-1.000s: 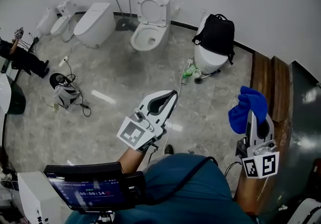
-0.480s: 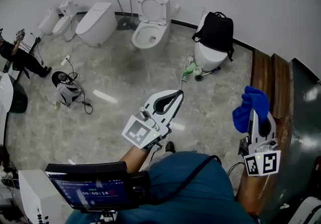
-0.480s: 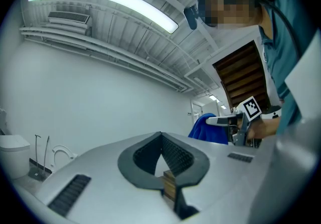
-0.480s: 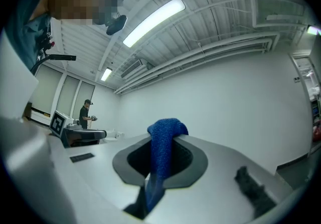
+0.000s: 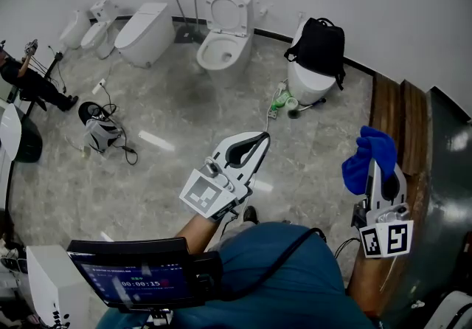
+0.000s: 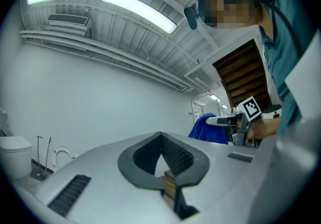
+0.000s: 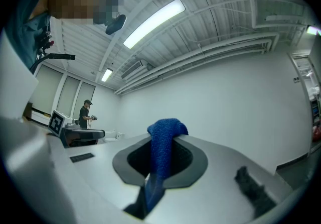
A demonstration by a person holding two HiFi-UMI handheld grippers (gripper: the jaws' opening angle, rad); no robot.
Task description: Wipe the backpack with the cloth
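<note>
Wiping is not yet started: the backpack [image 5: 318, 47] sits on a toilet [image 5: 304, 86], well apart from both grippers. The right gripper [image 5: 376, 170] clamps the cloth [image 5: 366, 152]; the left gripper [image 5: 257, 140] is closed, empty.

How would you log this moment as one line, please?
stage: pre-wipe | left gripper: shut, empty | right gripper: shut on cloth | backpack: on toilet, apart from grippers

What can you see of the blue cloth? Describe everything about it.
The cloth is deep blue with a nubby, towel-like weave. It is bunched and pinched between the shut jaws of the right gripper, its bulk spilling over their tips. Held in the air, well short of the backpack, it touches nothing else.
</note>
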